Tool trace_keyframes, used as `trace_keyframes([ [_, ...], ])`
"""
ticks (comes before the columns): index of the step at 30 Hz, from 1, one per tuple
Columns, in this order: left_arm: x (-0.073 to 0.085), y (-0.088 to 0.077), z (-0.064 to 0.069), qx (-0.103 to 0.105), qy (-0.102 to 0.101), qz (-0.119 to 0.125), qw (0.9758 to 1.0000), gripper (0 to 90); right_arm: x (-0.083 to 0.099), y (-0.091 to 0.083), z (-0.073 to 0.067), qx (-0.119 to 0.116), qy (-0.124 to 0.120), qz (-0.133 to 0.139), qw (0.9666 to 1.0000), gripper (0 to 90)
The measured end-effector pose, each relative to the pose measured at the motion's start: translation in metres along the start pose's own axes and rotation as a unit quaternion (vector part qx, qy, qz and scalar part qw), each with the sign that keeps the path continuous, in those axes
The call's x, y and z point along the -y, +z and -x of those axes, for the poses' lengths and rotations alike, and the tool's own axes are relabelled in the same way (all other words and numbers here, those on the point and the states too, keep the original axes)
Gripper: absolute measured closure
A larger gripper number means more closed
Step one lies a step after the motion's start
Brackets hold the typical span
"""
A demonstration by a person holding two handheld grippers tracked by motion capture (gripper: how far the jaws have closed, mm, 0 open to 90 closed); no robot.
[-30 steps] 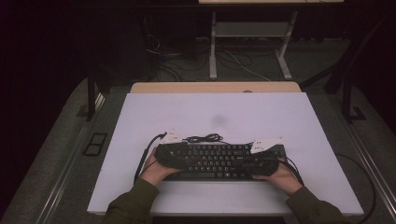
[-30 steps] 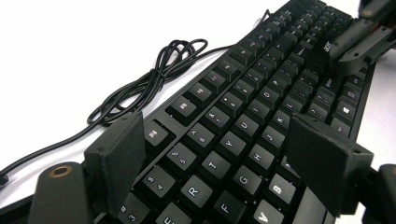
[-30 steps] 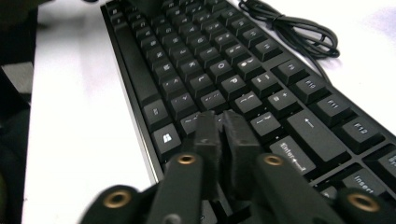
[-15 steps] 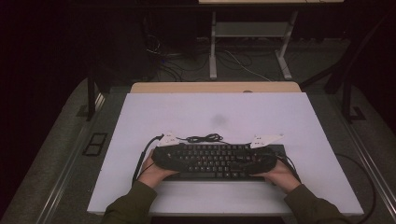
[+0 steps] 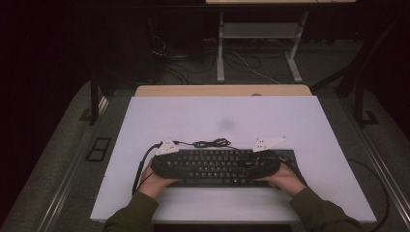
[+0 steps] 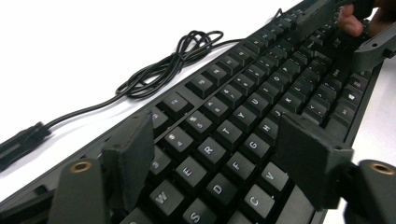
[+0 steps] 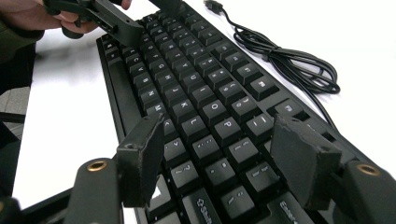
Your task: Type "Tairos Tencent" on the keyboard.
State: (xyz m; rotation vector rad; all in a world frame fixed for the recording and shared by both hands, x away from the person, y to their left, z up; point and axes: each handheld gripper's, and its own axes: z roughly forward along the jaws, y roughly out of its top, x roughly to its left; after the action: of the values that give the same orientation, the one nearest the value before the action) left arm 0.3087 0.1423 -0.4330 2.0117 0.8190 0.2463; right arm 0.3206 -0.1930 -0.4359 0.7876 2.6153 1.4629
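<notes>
Keyboard [image 5: 220, 166], black and full-size, lies flat near the front edge of the white table [image 5: 222, 116], its coiled cable [image 5: 210, 143] resting just behind it. The left gripper [image 6: 219, 156] sits over the left end, above the W, E, R and D, F keys; the right gripper [image 7: 224, 156] sits over the right end, above the O, P and punctuation keys. Both pairs of jaws stand well apart with only keycaps between them, and no pad presses on anything. The right jaws have just been opening wide; the left jaws have just been closing a little, and nothing is gripped by either.

Judgement: the step in hand appears to be setting the keyboard down and letting go, or re-seating the hold at each end. To do it well, each gripper should lift straight up and away from the keys so that no pad snags a keycap. Should a fresh hold be wanted, the jaws ought to span the keyboard's front and back edges, not the key field, with both ends taken evenly. The cable should stay behind, free of either hand [image 5: 154, 181].
</notes>
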Motion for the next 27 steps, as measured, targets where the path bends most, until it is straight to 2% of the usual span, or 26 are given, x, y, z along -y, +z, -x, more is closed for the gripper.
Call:
trace_keyframes([
  [4, 0.003, -0.005, -0.003, -0.006, -0.006, 0.004, 1.0, 36.8, -0.002, 0.004, 0.0, -0.006, -0.002, -0.002, 1.0, 34.2],
  [11, 0.005, -0.01, -0.005, -0.016, -0.01, 0.011, 0.9998, 57.8, -0.005, 0.01, -0.001, -0.01, -0.006, -0.002, 0.9999, 33.9],
  [20, 0.005, -0.009, -0.006, -0.008, -0.012, -0.009, 0.9999, 88.7, -0.006, 0.011, -0.001, -0.01, -0.007, -0.003, 0.9999, 33.8],
  [27, 0.005, -0.005, -0.005, -0.006, -0.01, -0.016, 0.9998, 89.1, -0.006, 0.011, -0.001, -0.01, -0.007, -0.004, 0.9999, 33.8],
])
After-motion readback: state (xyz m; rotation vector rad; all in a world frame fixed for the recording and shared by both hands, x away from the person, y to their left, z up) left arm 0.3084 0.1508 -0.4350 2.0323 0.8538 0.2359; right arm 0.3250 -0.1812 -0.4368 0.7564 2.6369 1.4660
